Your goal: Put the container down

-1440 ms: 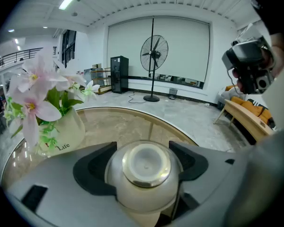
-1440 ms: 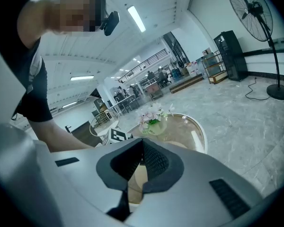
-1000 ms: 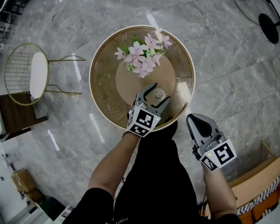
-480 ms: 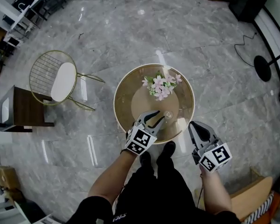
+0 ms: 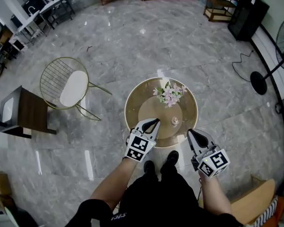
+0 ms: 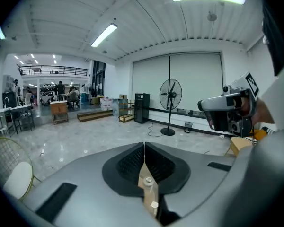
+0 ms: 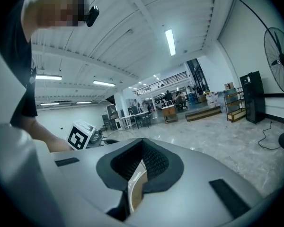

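On the round table (image 5: 136, 103), the little container (image 5: 174, 121) stands by itself, near the pink flowers (image 5: 169, 95). The left gripper (image 5: 153, 123) is close by but not touching it, its jaws pressed together on nothing. The right gripper (image 5: 193, 133) is pressed together too, and empty.

Left hand-held gripper (image 6: 144, 146) closed, empty, fan (image 6: 170, 94) beyond

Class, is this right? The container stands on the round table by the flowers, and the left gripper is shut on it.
No: the container stands on the round table by the flowers, but the left gripper is shut on nothing, as the left gripper view shows.
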A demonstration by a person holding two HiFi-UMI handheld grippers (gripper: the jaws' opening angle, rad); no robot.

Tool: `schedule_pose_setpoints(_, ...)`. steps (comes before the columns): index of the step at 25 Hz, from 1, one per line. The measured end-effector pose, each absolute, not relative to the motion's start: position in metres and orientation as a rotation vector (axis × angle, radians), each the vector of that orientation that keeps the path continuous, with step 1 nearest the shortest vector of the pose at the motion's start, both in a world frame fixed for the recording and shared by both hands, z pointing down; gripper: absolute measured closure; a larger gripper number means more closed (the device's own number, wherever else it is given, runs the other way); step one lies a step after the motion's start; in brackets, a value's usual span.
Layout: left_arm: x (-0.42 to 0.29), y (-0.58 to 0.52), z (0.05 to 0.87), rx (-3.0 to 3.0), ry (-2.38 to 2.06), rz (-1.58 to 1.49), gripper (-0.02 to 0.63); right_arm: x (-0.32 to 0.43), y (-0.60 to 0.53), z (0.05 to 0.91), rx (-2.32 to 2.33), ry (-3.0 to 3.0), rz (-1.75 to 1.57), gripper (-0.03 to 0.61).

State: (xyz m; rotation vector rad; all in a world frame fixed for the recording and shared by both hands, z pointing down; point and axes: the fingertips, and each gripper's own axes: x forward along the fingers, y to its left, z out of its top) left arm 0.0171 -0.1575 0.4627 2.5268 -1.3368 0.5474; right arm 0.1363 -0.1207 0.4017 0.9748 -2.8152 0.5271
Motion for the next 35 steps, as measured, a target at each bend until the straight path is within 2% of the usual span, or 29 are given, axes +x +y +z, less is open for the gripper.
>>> schedule_pose_setpoints(6, -0.001, -0.100, 0.410, 2.669, -1.270, 0.512, 0.598, 0.104, -0.053, 0.394, 0.938, -2.813, 0.634, 0.566)
schedule_pose_setpoints(12, -0.043, -0.080, 0.366, 2.710, -1.430, 0.469, 0.598, 0.068, -0.043, 0.353, 0.882, -2.893, 0.548, 0.566)
schedule_pose_setpoints(16, -0.047, -0.070, 0.351, 2.692, -1.472, 0.455, 0.598, 0.059, -0.044, 0.321, 0.834, -2.955, 0.446, 0.566)
schedule_pose_setpoints(30, 0.000, -0.066, 0.312, 2.577, -1.595, 0.348, 0.597, 0.120, -0.045, 0.279, 0.701, -2.993, 0.334, 0.566)
schedule_pose_setpoints(35, 0.009, -0.078, 0.303, 2.562, -1.564, 0.309, 0.597, 0.158, -0.052, 0.277, 0.841, -2.957, 0.300, 0.566)
